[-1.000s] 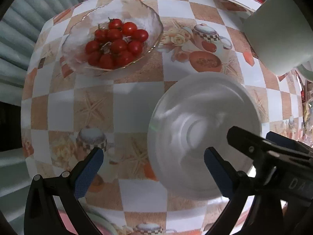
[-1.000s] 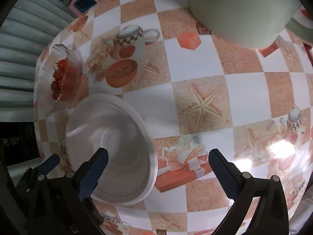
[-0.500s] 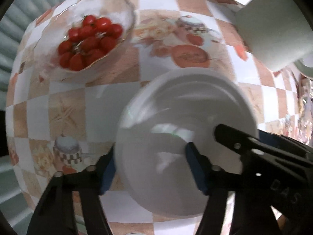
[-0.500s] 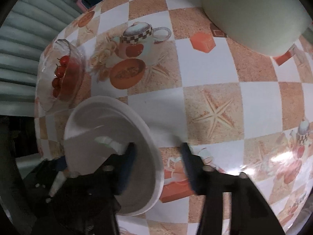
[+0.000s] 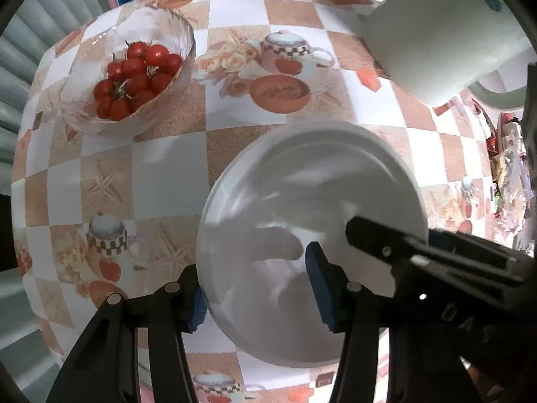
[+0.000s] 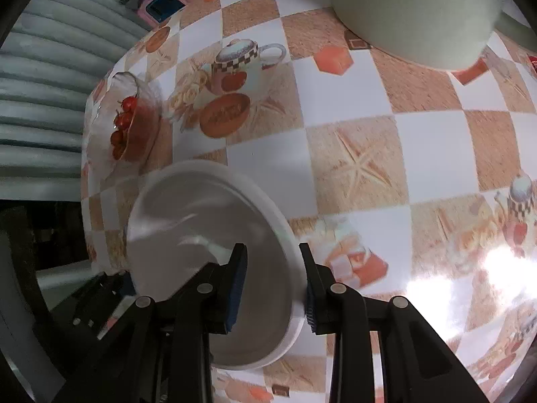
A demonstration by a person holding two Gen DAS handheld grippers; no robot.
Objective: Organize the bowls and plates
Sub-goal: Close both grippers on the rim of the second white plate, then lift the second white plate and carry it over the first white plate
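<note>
Bowls in view: two. I count one white bowl [image 5: 308,208] and one clear glass bowl [image 5: 134,67] holding a cluster of red cherry tomatoes [image 5: 137,79]. I count one large pale green mug [image 5: 446,30] at the far right of the tabletop [image 5: 167,154], which carries a checkered cloth printed with teapots and starfish. I count two hand-held grippers, both working the same white bowl.

Left hand-held gripper [image 5: 258,292]: its jaws have just been closing and now clamp the near left rim of the white bowl, one blue pad inside the bowl and the other outside against the wall. Through its camera the bowl sits directly ahead of the fingers and fills the lower middle of the view; the glass bowl lies well apart at upper left.

Right hand-held gripper [image 6: 273,285]: its jaws have also just been closing and now grip the right side of the white bowl [image 6: 208,221], left pad inside, right pad on the outer wall. Through this camera the bowl lies at lower left, the rim passing between the pads.

White bowl location: on or just above the tabletop, I cannot tell which, near the front edge, between the glass bowl [image 6: 131,124] and the mug [image 6: 416,13], touching neither.
</note>
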